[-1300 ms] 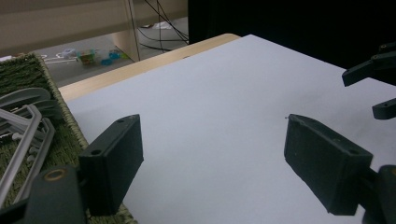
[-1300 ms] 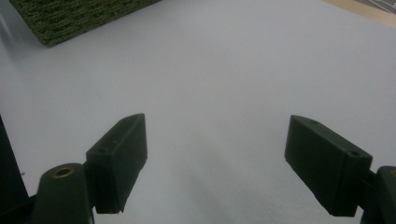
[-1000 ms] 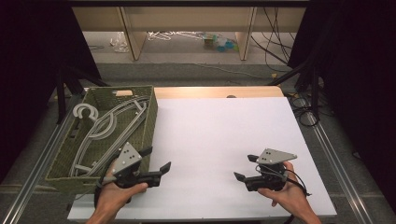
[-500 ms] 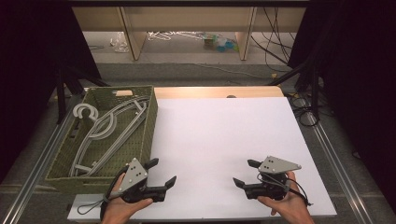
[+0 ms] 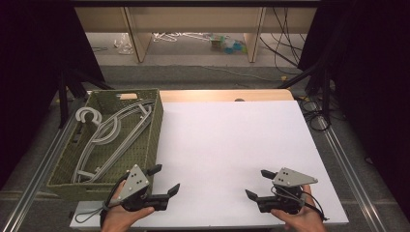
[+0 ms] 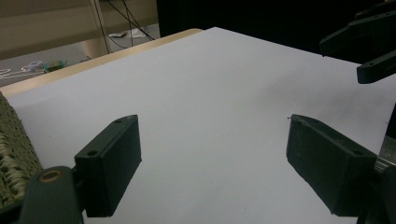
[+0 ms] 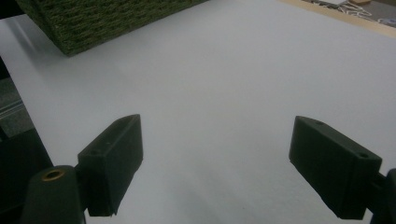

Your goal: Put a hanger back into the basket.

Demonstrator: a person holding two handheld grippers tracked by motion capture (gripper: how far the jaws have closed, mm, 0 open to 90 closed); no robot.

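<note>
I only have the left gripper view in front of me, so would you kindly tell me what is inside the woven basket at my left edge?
Observer: The green basket holds several pale grey plastic hangers, lying flat and overlapping.
Operator: Thank you. Is the left claw touching the basket?
Observer: In the high view the left claw sits just off the basket's near right corner; I cannot tell whether the hand brushes it.
Operator: And how is the right claw set?
Observer: The right claw is open with nothing between its jaws, held low over the white sheet near the front edge, pointing toward the left claw.
</note>
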